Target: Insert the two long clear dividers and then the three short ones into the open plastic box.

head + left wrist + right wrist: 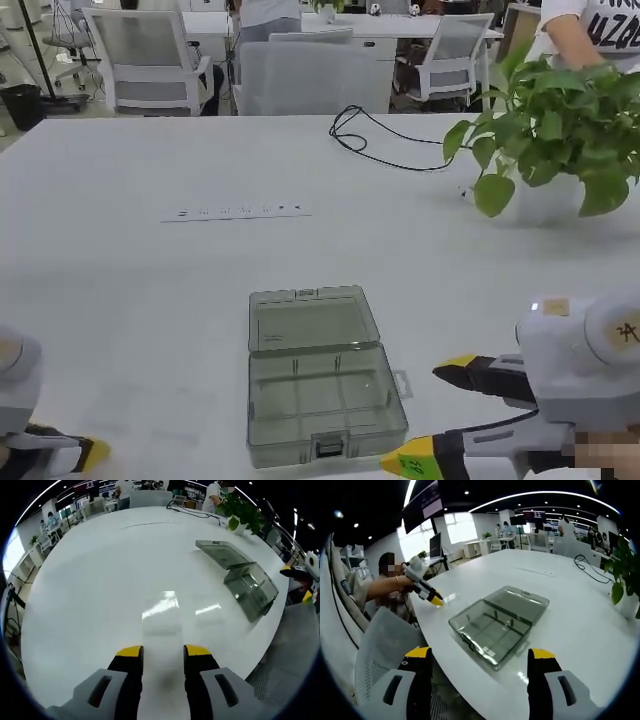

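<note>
At the near table (150,300) edge, the right gripper (479,653) hangs w/ jaws spread wide and nothing between them, aimed at the open plastic box (290,445) just ahead of it. The left gripper (164,652) sits off to the box's other side, well apart from it, jaws parted a little over bare tabletop, also carrying nothing. The box lies near the front edge, its lid (312,320) folded flat away from the person. Thin upright lines inside the tray look like dividers already seated, though clear plastic on clear plastic makes that hard to confirm, and the glare patches ahead of the left gripper could hide a loose piece. Handling-wise: dividers are prob. light, thin, stiff but brittle, and slick, so pinch one by its top edge near the middle, light squeeze, keep it vertical. The box is light too and will likely skate on the smooth top, so brace a side wall w/ the other gripper.
</note>
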